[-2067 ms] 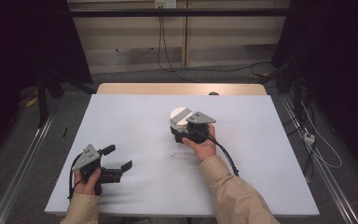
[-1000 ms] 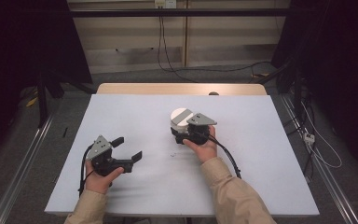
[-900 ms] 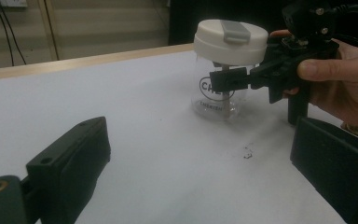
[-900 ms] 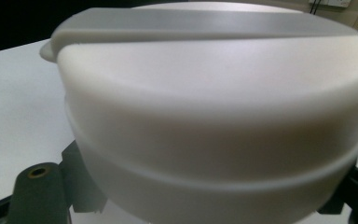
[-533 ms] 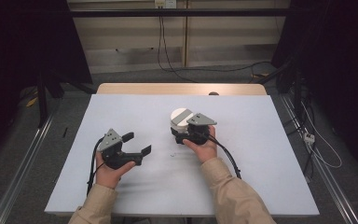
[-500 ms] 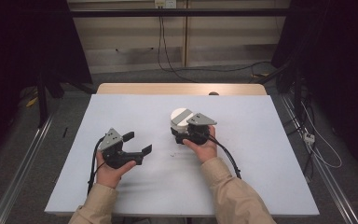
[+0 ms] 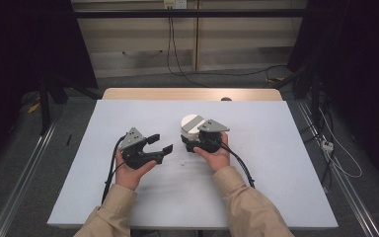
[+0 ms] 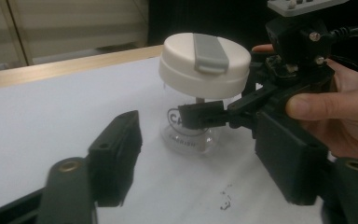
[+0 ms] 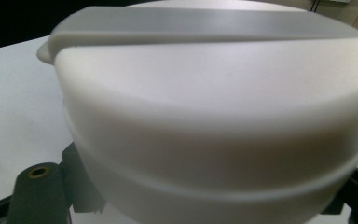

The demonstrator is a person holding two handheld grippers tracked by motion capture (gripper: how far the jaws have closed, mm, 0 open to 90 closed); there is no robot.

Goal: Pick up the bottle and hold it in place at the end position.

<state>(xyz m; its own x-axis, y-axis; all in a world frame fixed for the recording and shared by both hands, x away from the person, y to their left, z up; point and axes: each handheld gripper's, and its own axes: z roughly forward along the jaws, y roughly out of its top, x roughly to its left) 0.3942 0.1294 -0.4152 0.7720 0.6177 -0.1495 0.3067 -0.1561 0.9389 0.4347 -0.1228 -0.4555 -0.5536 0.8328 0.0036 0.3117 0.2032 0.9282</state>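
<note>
Glass jar (image 8: 193,128) with white lid (image 7: 191,122) upright on white table (image 7: 276,163), mid-table. Your right gripper (image 7: 193,143) clamped on jar body below lid, one jaw across printed label. Your left gripper (image 7: 160,144) jaws spread wide, holding nothing, pointing at jar from its left, near but apart.

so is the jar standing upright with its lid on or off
Upright, lid on. The clear jar stands on the white table with its white lid seated level on top, the right gripper closed around its glass body.
</note>
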